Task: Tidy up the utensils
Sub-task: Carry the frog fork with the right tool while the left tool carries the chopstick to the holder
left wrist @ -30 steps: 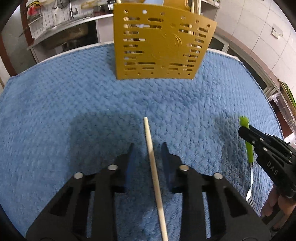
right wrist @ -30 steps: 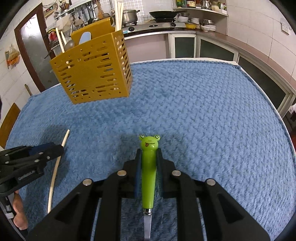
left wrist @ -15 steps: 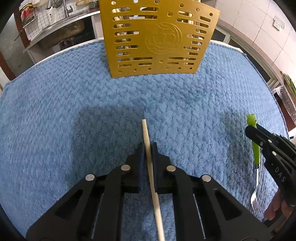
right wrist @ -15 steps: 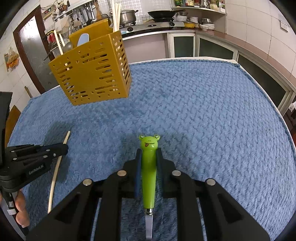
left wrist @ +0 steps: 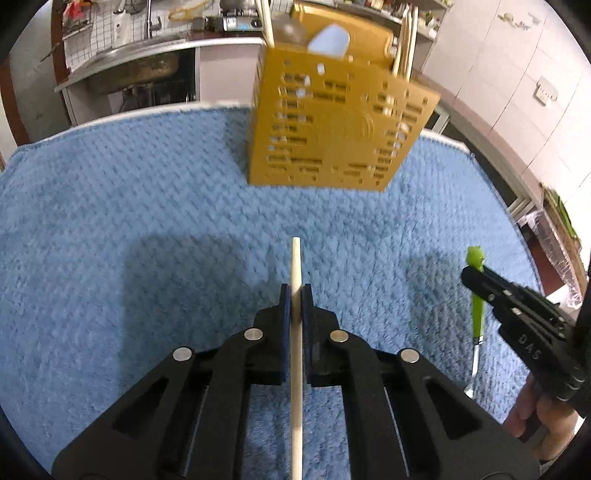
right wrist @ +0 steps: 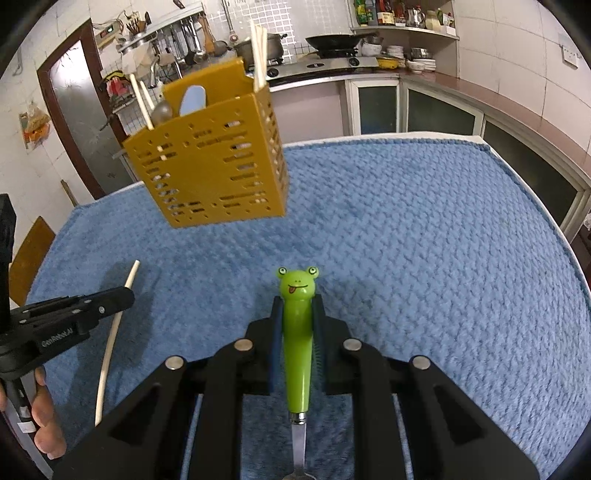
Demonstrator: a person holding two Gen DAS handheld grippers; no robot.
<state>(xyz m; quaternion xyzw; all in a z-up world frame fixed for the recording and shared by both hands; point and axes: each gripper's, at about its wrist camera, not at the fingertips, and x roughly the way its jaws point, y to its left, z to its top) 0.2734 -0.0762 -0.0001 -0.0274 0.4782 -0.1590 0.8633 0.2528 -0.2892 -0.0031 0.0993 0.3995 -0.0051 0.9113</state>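
Now, your left gripper [left wrist: 294,291]: pinching chopstick [left wrist: 296,266], near-left.
Your right gripper [right wrist: 298,308]: pinching fork [right wrist: 297,325], near-centre.
Caddy [right wrist: 210,173]: far-left on towel [right wrist: 424,240].
Open room: towel's right, up to its far edge.

A blue knitted cloth [right wrist: 424,229] covers the table. Behind it, a counter carries a gas stove [right wrist: 325,64] with a black wok [right wrist: 332,40] and a lidded pot [right wrist: 275,44]. A shelf [right wrist: 402,27] holds bottles; bowls [right wrist: 421,64] sit below. A brown door [right wrist: 74,122] stands at left. A steel sink [left wrist: 129,70] with a tap [left wrist: 149,18] lies beyond the table.
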